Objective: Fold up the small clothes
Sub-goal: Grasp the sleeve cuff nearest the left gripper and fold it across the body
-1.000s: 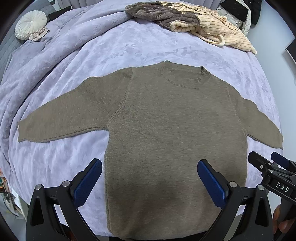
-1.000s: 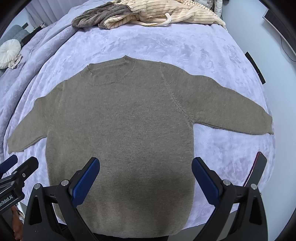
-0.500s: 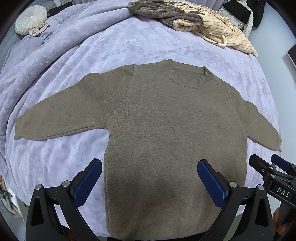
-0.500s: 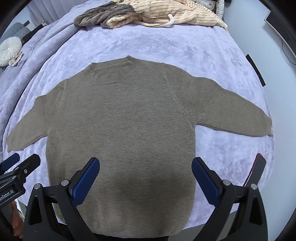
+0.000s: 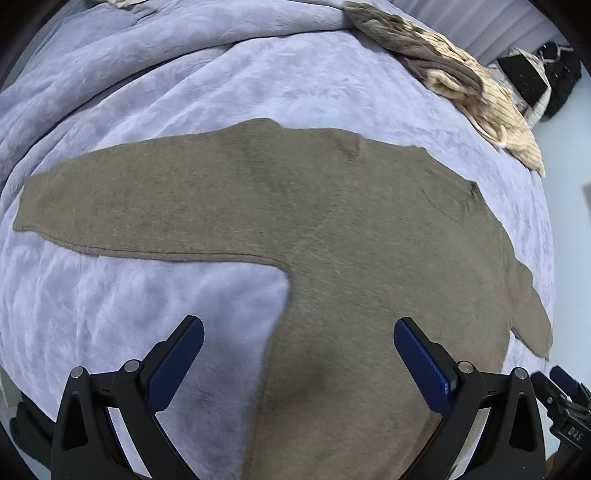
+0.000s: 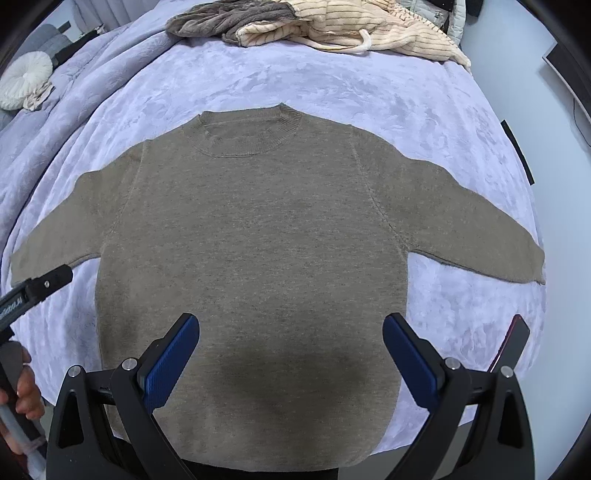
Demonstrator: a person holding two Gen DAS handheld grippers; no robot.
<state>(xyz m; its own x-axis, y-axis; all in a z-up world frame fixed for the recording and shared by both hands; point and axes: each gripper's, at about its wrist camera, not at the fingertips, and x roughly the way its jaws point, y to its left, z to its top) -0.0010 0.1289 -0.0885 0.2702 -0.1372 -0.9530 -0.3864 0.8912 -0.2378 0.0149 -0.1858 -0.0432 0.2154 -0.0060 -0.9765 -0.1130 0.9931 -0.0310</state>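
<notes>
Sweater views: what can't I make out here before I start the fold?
- Sweater hem: right wrist view, hidden behind the right gripper and cut off at the bottom edge.
- Sweater collar: left wrist view, blurred.
- Left gripper: in the right wrist view only its side shows at the left edge, jaws not visible.

Bare blanket (image 6: 369, 92) surrounds the sweater (image 6: 251, 236); clothes pile (image 6: 314, 26) sits far back.

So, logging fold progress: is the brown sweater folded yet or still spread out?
Spread out, unfolded. The sweater lies flat on the purple blanket, both sleeves extended sideways, collar visible, no layers doubled over.
</notes>
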